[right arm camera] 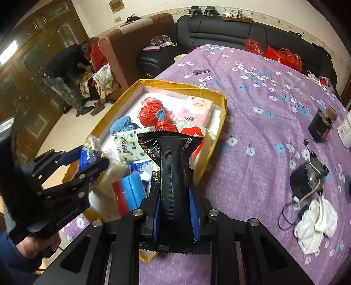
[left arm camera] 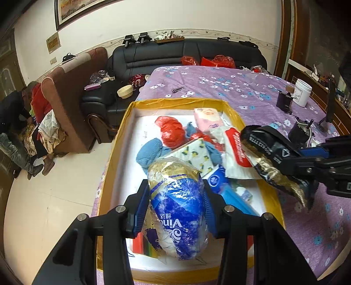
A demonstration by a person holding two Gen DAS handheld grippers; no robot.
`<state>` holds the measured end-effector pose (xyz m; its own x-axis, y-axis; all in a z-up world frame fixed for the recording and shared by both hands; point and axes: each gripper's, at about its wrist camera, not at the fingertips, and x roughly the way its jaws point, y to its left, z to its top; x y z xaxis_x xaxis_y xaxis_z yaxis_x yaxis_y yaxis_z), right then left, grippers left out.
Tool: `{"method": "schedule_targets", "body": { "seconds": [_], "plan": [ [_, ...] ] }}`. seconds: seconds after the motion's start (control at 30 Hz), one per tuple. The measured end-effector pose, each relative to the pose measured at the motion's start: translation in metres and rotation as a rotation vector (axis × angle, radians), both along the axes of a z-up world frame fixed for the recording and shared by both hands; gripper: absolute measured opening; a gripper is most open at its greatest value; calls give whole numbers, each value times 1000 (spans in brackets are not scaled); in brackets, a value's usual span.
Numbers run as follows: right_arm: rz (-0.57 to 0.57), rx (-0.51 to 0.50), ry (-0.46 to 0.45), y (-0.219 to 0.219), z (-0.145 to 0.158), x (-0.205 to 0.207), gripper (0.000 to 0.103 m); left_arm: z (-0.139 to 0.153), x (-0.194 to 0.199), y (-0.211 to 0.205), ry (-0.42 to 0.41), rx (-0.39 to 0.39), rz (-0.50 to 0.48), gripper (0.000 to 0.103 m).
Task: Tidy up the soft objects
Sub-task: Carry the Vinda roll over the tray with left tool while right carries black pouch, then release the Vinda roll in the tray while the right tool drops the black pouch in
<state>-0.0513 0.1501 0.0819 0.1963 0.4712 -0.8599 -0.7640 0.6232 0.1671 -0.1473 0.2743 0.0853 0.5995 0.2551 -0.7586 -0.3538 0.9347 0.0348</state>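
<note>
Cream walls w/ a framed painting [left arm camera: 87, 11]; black leather sofa [left arm camera: 186, 54] and brown armchair [left arm camera: 72, 87] along the back (clutter on both), pale tiled floor [left arm camera: 54, 208], carved wooden doors [right arm camera: 33, 65] at left.

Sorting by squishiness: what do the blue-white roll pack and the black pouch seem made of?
Blue-white roll pack: thin glossy plastic film, crinkled, apparently over soft paper; left gripper dents it. Black pouch: shiny foil-like laminate with serrated edge, pinched by right gripper.
</note>
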Motion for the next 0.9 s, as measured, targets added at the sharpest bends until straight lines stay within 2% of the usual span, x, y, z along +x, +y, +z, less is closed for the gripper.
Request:
{"method": "schedule_targets", "body": {
  "seconds": [0.33,0.67,0.9],
  "plan": [
    [-22,-35,-7,39,-14,15,26,-9,2,10,18,-13,-13,44],
    [-54,-9,33,76,-22,37,26,-14,6,11,25,-10,-36,45],
    [-39,-4,19,93,-19,41,27,-16,10,9,20,-22,-60,45]
  ]
}}
